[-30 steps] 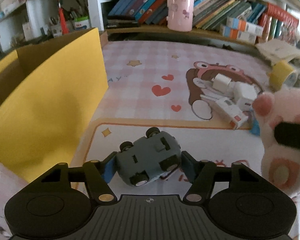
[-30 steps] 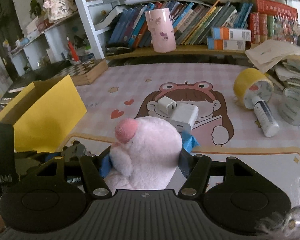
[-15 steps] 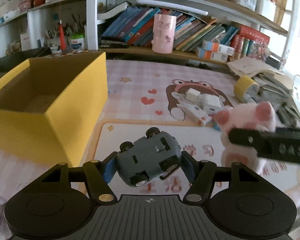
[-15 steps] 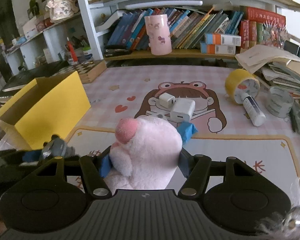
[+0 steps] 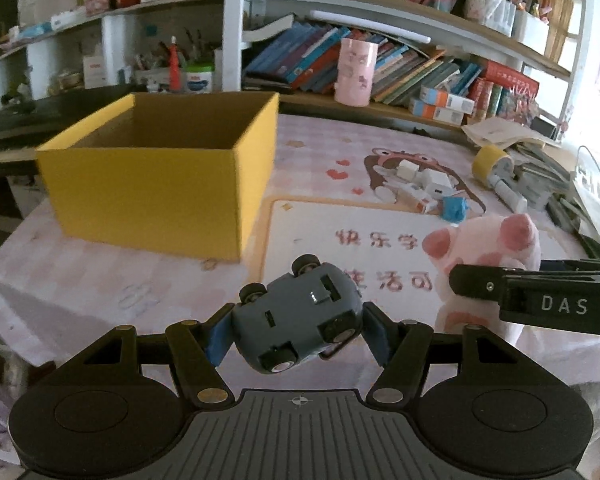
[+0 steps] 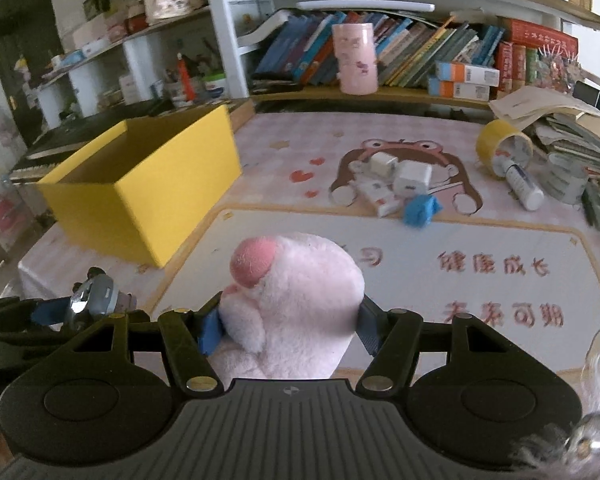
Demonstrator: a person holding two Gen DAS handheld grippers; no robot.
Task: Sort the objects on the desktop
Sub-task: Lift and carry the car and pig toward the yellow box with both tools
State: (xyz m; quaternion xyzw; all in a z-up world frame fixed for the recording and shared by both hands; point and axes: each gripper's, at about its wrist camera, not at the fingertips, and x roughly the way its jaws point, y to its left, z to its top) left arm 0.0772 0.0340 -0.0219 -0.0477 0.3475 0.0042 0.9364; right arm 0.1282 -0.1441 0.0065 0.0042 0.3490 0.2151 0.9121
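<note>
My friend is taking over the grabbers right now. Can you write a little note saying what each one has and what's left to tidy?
Left gripper: shut on the grey toy car, held above the mat.
Right gripper: shut on the pink plush toy, also in the air.
Yellow box: open, at the left of the desk; neither toy is in it yet.
On the mat: white chargers, a blue block, a tape roll and a white tube.
Likely next: drop both toys into the box, then sort the rest.

Left gripper [image 5: 296, 330], right gripper [image 6: 288, 326] — black ribbed bodies, blue pads, brass screws — "DAS" lettering.
</note>
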